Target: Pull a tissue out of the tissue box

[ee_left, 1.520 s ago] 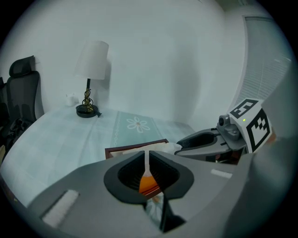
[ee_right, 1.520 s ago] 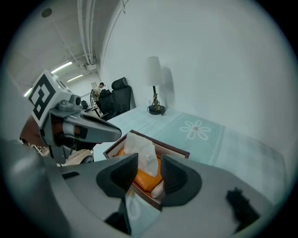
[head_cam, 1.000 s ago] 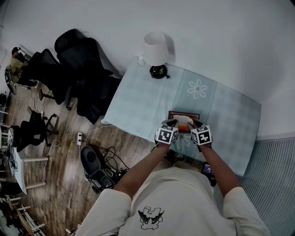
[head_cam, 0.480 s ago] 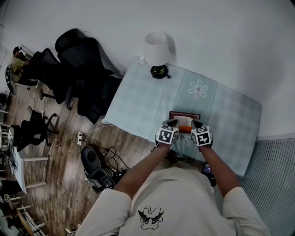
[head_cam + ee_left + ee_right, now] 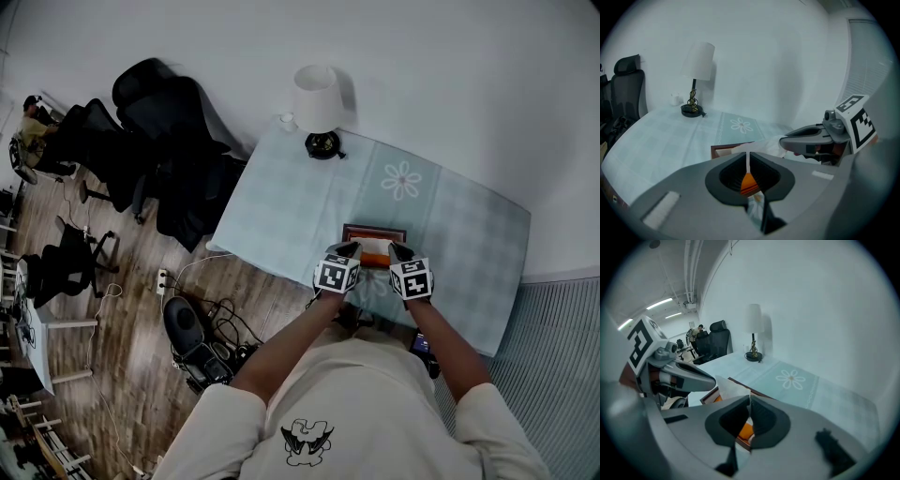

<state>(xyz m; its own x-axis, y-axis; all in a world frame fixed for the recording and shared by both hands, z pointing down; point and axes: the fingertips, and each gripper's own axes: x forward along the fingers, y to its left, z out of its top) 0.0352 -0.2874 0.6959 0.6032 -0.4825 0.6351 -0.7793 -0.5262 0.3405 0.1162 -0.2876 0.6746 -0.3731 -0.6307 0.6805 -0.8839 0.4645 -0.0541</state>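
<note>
The right gripper (image 5: 393, 249) pinches the tissue (image 5: 375, 246) at 5 o'clock of the tissue box (image 5: 373, 230) to draw it out, while the left gripper (image 5: 348, 248), jaws pressed together, seemingly steadies 7 o'clock.

White tissue (image 5: 374, 247), orange box (image 5: 375, 262) (pale checked cloth (image 5: 281, 202))
</note>
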